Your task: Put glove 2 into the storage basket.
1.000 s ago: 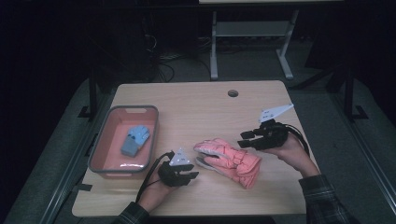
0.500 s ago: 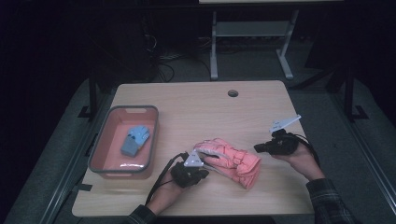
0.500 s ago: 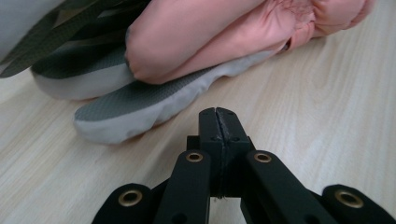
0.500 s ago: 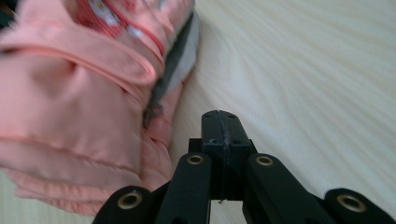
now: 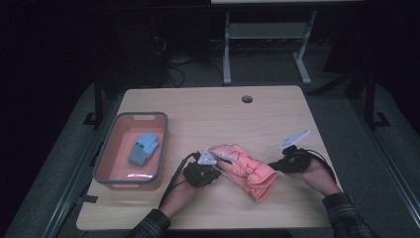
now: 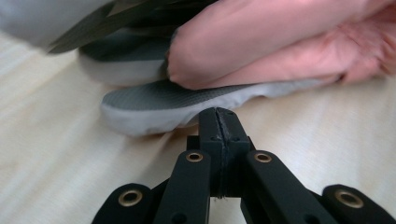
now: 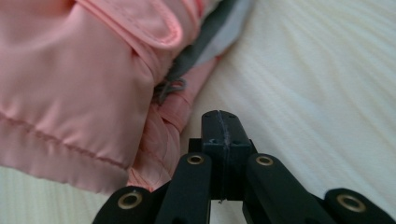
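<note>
on the desk near its front edge, i have the pink glove [image 5: 243,168] lying between both tools: left gripper [image 5: 216,171] pressed fully together at its grey fingertips, right gripper [image 5: 273,164] likewise clamped on nothing beside its cuff. a blue glove [image 5: 144,148] sits in the red tray [image 5: 104,161] by the left edge.

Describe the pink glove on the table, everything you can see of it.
The pink glove is padded, of smooth, shiny fabric, with grey, textured palm and finger patches. It lies flat on the wooden table, right of the tray. The shut left gripper meets a grey fingertip; the shut right gripper sits beside its cuff.
</note>
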`<state>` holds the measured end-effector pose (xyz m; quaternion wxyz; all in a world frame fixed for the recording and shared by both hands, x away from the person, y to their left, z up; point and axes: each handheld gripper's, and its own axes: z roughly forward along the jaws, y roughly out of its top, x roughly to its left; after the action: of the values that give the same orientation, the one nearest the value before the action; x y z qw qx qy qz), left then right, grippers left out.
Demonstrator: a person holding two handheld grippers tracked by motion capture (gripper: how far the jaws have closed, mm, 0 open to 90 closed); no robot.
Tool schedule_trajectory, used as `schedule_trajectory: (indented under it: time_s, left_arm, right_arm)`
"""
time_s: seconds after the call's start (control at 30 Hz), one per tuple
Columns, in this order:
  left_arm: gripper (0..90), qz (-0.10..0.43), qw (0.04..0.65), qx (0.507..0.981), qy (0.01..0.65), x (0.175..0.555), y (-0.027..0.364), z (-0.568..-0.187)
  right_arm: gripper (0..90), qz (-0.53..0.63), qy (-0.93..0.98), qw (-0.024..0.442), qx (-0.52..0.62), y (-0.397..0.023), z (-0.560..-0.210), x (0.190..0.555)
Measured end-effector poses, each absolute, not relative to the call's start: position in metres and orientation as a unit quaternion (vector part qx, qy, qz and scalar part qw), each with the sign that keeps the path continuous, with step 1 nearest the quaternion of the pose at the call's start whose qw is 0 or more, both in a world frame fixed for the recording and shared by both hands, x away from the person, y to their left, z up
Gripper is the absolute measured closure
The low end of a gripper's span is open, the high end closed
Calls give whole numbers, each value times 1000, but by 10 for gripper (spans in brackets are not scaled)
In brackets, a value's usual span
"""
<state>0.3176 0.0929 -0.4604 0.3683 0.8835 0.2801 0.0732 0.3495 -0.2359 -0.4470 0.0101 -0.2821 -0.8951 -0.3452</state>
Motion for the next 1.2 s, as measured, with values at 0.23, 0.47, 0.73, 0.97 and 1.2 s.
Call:
schedule_trajectory:
  time_s: [0.23, 0.47, 0.73, 0.97, 1.2]
  left_arm:
    - [894, 66, 368, 883, 283, 340, 89, -459]
    - [894, 64, 375, 880, 285, 354, 84, -455]
    - [894, 53, 377, 880, 283, 366, 81, -456]
    - [894, 43, 380, 884, 269, 367, 79, -456]
    - [895, 32, 381, 886, 263, 367, 80, -456]
  right_arm:
    - [899, -346, -901, 29, -262, -223, -449, 343]
    - [900, -352, -905, 49, -235, -205, -450, 332]
    - [900, -357, -907, 62, -215, -191, -452, 326]
    - [900, -357, -914, 71, -181, -168, -454, 318]
    - [900, -350, -918, 76, -168, -153, -457, 314]
